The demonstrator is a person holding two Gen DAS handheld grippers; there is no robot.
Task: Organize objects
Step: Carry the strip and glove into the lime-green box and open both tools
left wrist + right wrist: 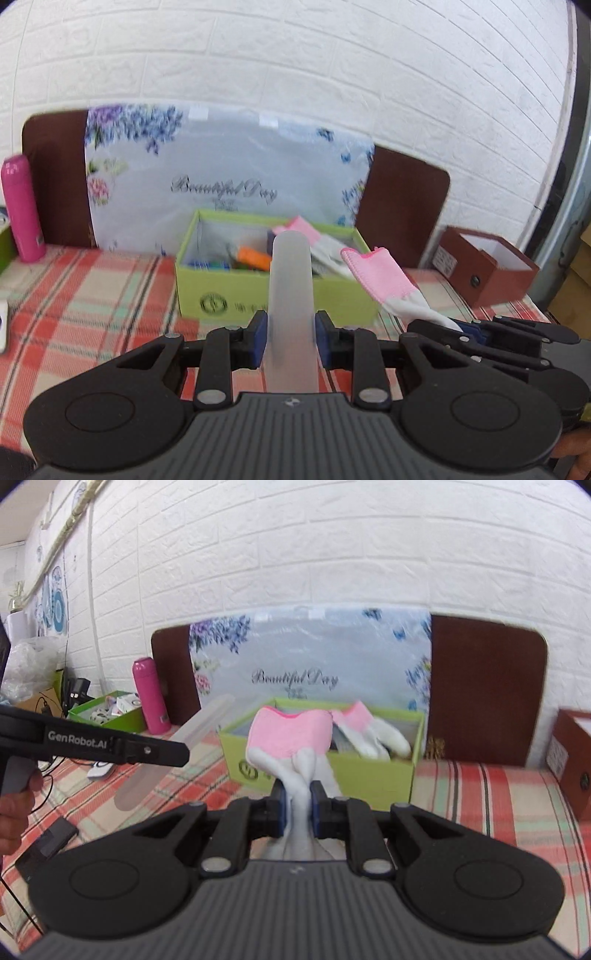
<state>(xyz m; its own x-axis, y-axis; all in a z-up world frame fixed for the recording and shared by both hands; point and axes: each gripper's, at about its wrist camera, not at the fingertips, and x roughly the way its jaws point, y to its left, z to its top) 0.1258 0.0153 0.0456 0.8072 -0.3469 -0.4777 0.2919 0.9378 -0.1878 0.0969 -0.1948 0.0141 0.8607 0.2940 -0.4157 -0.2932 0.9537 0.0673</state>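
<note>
Left hand-held gripper [290, 338]: clamped on a frosted case [290, 280], raised before the green box [258, 295] mid-table, likely for stowing. Right hand-held gripper [296, 808]: pinching a pink-cuffed glove [290, 744] by its fingers, its mate [369, 727] boxed already.

Both grippers are matte black: the left gripper [290, 334] and right gripper [297, 808] each have a ribbed grey top plate, two round housings, silver pivot screws on the linkage bars and blue pads [258, 338] on the fingers. White "GenRobot.AI" lettering [77, 744] runs along the left one's side. A bare-skinned hand [14, 812] grips what seems a grey handle.
</note>
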